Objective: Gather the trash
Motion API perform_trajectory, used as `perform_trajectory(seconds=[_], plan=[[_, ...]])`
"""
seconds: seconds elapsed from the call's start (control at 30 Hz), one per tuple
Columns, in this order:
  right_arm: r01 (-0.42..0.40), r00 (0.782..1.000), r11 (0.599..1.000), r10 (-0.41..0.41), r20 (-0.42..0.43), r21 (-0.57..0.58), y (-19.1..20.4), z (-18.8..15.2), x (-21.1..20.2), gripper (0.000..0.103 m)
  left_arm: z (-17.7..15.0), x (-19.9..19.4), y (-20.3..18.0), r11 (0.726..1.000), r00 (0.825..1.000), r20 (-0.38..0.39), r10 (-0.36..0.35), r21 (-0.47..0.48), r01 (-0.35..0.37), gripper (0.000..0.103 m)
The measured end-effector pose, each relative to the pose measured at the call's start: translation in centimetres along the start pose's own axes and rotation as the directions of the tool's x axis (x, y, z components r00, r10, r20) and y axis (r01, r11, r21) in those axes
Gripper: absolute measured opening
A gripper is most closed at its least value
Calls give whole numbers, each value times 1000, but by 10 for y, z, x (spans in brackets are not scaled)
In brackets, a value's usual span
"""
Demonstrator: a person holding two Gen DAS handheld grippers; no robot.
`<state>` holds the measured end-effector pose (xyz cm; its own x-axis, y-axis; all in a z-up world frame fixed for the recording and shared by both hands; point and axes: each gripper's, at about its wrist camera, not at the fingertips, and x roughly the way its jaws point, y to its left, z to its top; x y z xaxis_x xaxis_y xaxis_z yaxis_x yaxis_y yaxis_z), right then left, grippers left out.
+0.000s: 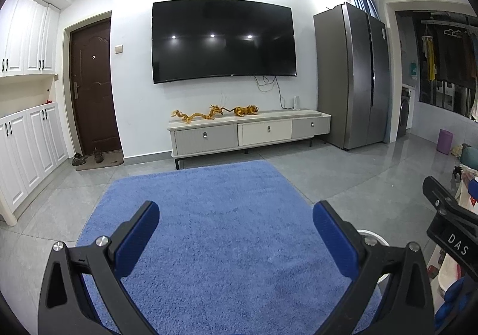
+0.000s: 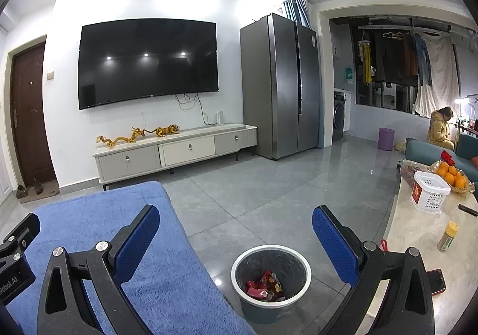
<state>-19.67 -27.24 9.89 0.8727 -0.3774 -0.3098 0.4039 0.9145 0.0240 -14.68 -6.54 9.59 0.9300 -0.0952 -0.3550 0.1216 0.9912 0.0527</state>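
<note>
Left gripper (image 1: pixel 236 238): fingers spread wide, nothing between the blue pads, held above the blue rug (image 1: pixel 209 230). The white rim of the trash bin (image 1: pixel 370 235) just peeks out behind its right finger. At the right edge of the left wrist view, part of the other gripper's black body shows.

Right gripper (image 2: pixel 236 241): fingers likewise spread wide and empty, poised over the grey tile floor (image 2: pixel 269 185). The trash bin (image 2: pixel 270 284), dark liner and white rim, stands on the tiles directly below and between the fingers, just beside the rug's right edge (image 2: pixel 119 230). Inside it: red snack wrappers (image 2: pixel 264 287) lying at the bottom.

To the right, a pale worktop (image 2: pixel 418 233) carries a white plastic basket (image 2: pixel 430 196), a bowl of oranges (image 2: pixel 452 175), a small yellow-capped bottle (image 2: pixel 447 237), a dark remote (image 2: pixel 467 209) and a red-edged phone (image 2: pixel 436 281) near the right finger's frame.

Far wall: wall-mounted TV (image 2: pixel 148 61), low TV cabinet (image 2: pixel 176 151) with golden dragon and tiger figurines (image 2: pixel 140 134), a grey side-by-side fridge (image 2: pixel 280 84), a brown door (image 2: pixel 28 116) at left. A person in a yellow coat (image 2: pixel 440 128) sits at far right, beyond a purple stool (image 2: pixel 386 138).
</note>
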Motion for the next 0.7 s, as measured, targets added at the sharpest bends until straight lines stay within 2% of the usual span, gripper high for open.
perform_trajectory(seconds=[0.4, 0.7], plan=[[11, 998, 1000, -12, -65, -8, -3, -10, 31, 103, -8, 31, -8, 1000, 998, -61, -3, 17, 4, 103], [17, 998, 1000, -19, -63, -24, 1, -14, 44, 103, -11, 45, -8, 1000, 998, -66, -10, 8, 11, 103]])
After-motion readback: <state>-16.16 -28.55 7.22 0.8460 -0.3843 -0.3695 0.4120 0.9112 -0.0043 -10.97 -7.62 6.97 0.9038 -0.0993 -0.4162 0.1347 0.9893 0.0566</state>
